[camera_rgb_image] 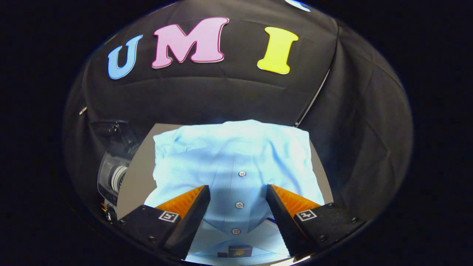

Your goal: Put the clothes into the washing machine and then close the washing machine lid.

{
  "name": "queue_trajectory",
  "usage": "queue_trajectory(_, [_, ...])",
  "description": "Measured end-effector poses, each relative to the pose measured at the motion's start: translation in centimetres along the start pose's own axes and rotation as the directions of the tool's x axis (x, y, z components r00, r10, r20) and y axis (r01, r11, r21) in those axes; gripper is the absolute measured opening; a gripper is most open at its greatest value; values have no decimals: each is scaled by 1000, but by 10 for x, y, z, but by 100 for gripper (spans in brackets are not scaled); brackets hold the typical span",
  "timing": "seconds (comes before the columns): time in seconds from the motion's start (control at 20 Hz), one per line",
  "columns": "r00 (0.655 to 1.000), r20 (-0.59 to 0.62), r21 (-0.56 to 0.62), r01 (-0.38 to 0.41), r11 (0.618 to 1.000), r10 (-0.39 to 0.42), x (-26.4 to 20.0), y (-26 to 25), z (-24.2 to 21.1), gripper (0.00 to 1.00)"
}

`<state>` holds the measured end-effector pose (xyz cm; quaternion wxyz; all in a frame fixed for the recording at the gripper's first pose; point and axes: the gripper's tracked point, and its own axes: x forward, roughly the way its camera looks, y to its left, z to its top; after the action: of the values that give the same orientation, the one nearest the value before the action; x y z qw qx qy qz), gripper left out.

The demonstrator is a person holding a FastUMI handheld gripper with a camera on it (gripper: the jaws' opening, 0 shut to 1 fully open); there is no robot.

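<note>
A folded pale blue button-up shirt (236,155) lies flat on a grey table (135,181), its collar nearest me and its button placket running straight ahead. My gripper (238,190) hovers open over the collar end, one finger on each side of the placket, with a wide gap between the fingers and nothing pressed between them. The washing machine (112,173) stands to the left of the table, its lid (112,133) raised and the drum opening showing.
Black cloth walls close in behind and to the right of the table. A thin pale strip (312,99) runs up the back right corner. The shirt covers most of the tabletop, leaving a bare grey band along its left side.
</note>
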<state>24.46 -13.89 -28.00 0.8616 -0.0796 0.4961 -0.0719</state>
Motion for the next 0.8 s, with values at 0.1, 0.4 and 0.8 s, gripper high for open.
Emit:
queue_trajectory(0.1, [998, -42, 34, -39, 999, 41, 4, 4, -3, 91])
queue_trajectory(0.4, [998, -36, 24, -48, 999, 48, 11, 1, -1, 36])
queue_trajectory(0.8, [995, 23, 139, -100, 985, 97, 3, 6, 5, 8])
